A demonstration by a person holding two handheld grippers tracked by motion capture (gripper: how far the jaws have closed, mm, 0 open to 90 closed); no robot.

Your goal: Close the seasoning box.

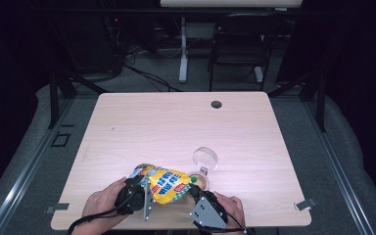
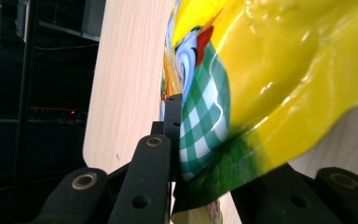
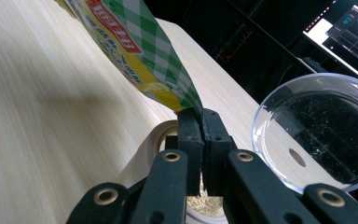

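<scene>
Now | snack bag (image 1: 165,185) hangs between 2 grippers | left gripper (image 1: 144,188) clamps its end | right gripper (image 1: 196,190) pinches its corner

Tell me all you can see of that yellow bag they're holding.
The bag is glossy, crinkled yellow foil or plastic with red, blue and green print and a green-white check patch. It hangs stretched between both grippers near the table's front edge. The right gripper pinches one corner shut above a small cup of crumbs; the left gripper has the other end between its jaws.
</scene>
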